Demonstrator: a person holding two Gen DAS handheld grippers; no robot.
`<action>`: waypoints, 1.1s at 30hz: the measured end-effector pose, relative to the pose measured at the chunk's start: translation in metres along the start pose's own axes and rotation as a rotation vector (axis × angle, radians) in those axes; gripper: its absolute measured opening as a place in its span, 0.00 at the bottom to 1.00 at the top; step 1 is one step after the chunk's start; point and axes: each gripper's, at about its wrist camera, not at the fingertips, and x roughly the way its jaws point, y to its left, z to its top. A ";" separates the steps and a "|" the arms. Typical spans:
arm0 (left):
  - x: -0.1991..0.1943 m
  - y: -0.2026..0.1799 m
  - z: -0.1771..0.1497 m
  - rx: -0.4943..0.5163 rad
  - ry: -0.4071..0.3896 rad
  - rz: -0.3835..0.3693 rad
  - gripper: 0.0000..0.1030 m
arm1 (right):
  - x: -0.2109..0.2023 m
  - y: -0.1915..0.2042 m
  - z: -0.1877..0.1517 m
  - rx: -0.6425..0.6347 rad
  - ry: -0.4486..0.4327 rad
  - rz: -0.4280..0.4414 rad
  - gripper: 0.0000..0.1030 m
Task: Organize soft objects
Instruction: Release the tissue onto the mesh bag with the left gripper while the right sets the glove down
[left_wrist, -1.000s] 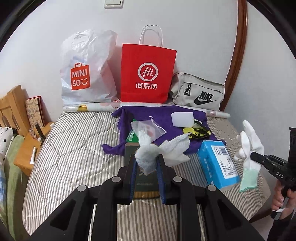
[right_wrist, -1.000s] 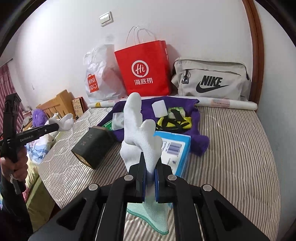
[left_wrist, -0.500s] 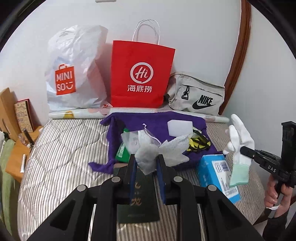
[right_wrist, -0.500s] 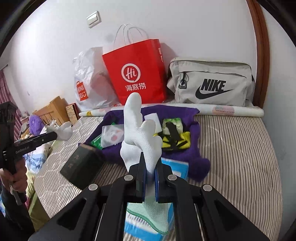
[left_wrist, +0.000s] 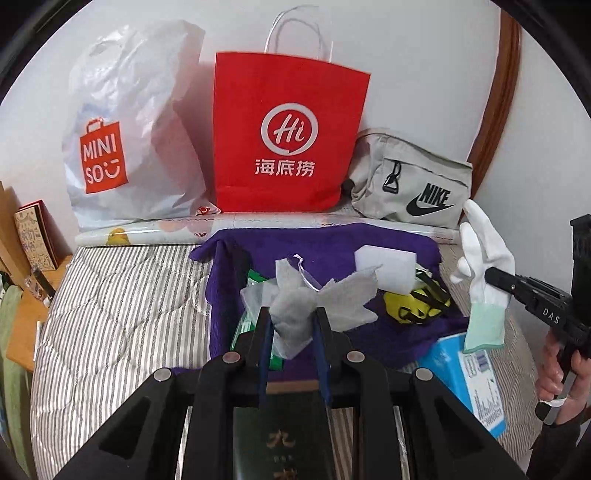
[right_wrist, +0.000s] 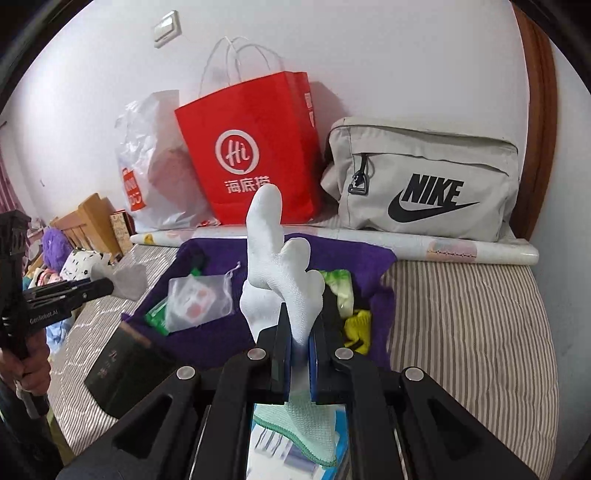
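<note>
Above the purple cloth (left_wrist: 332, 243), the left gripper (left_wrist: 291, 325) pinches a crumpled grey cloth (left_wrist: 295, 306), while the right gripper (right_wrist: 299, 343) clamps a white glove (right_wrist: 280, 266), seemingly near its cuff.

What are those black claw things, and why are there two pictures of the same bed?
A person holds a hand tool with a black claw in each hand, and each tool carries a camera looking along its claw. So each picture is one claw's view.

The left claw pinches a grey cloth. The right claw pinches a white glove with a green cuff.

On the striped bed lie a purple towel, a white sponge, a blue box and a dark box. By the wall stand a red paper bag, a white plastic bag and a grey Nike bag.
</note>
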 end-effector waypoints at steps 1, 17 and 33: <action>0.004 0.001 0.002 0.001 0.004 0.001 0.20 | 0.005 -0.002 0.003 0.007 0.002 -0.001 0.07; 0.085 0.010 0.032 -0.011 0.118 0.002 0.21 | 0.094 -0.020 0.030 0.010 0.150 -0.021 0.08; 0.137 -0.009 0.024 0.070 0.287 -0.040 0.21 | 0.121 -0.014 0.018 -0.025 0.257 0.034 0.21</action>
